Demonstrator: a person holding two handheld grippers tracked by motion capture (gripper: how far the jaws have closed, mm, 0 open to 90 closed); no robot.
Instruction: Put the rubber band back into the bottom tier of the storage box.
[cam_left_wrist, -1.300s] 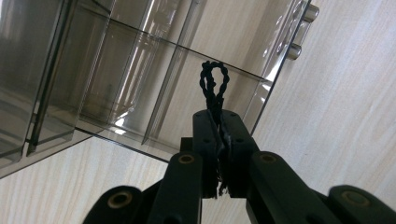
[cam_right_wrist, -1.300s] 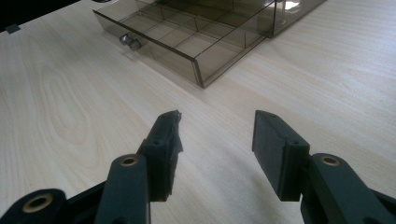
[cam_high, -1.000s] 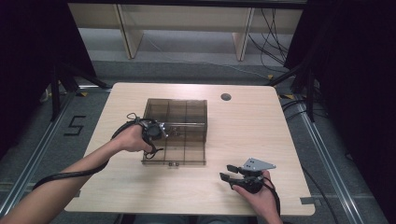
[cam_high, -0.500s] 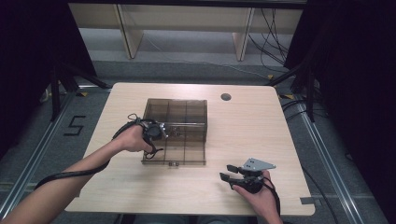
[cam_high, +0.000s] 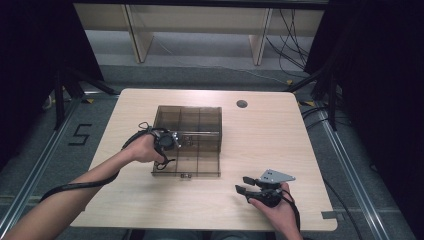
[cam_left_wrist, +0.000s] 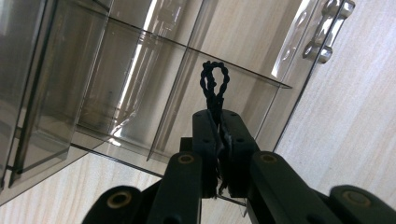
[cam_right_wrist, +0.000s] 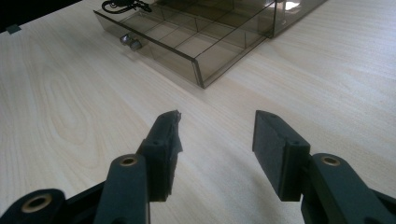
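A smoky clear compartment box lies open on the middle of the wooden table. My left gripper hovers over the box's left side, held by a hand. In the left gripper view it is shut on a black twisted cord loop, which sticks up past the fingertips over the box's dividers. My right gripper rests low near the front right of the table, a little way off the box. In its own view the right gripper stands open on bare wood, with nothing between its jaws.
The box's metal latch faces the table's front edge. A round cable hole sits at the back of the table. Bare wood lies right of the box. Shelving legs and cables are on the floor beyond.
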